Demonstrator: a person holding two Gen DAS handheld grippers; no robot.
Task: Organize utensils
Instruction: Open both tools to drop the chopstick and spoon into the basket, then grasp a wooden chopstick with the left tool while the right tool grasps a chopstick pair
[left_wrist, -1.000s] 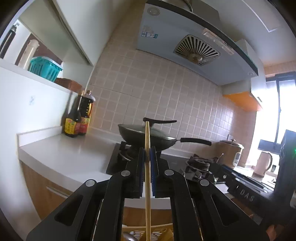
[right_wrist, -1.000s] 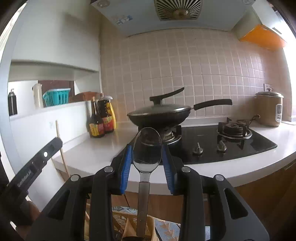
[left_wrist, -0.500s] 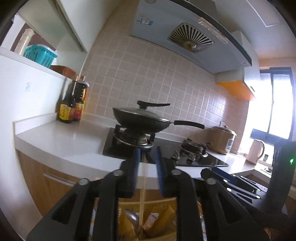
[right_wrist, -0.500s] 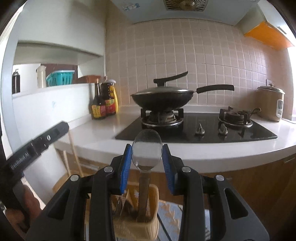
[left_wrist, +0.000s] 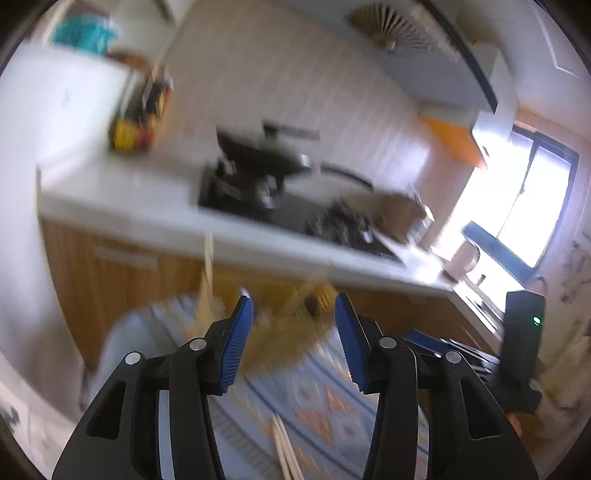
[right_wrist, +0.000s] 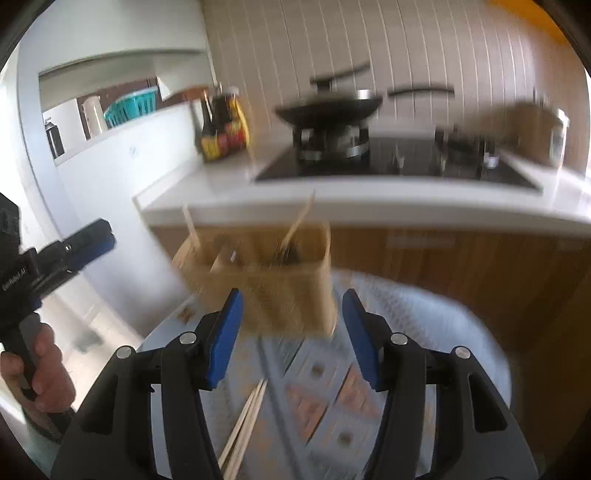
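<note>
Both views are smeared by motion blur. In the right wrist view, at the far left, a hand grips the handle of the left gripper, whose blue-padded tips point right. Near it, 1 pale chopstick stands up from the left end of a tan woven utensil holder; another thin stick leans out of its middle compartment. The holder sits on a surface covered by a blue-and-orange patterned cloth, just beyond the right gripper. Its jaws are opening, spread wide with nothing between the pads. A pair of chopsticks lies loose on the cloth, between the 2 black gripper arms and closer to the left one.

In the left wrist view, the left gripper also has its jaws opening, pads apart and empty. The holder shows only as a yellow blur behind them, with 1 chopstick rising at the left. The loose chopsticks lie on the cloth below. At the far right, part of the right gripper shows, blurred.

Behind, a dark wok sits on a black gas hob, with sauce bottles to its left.
</note>
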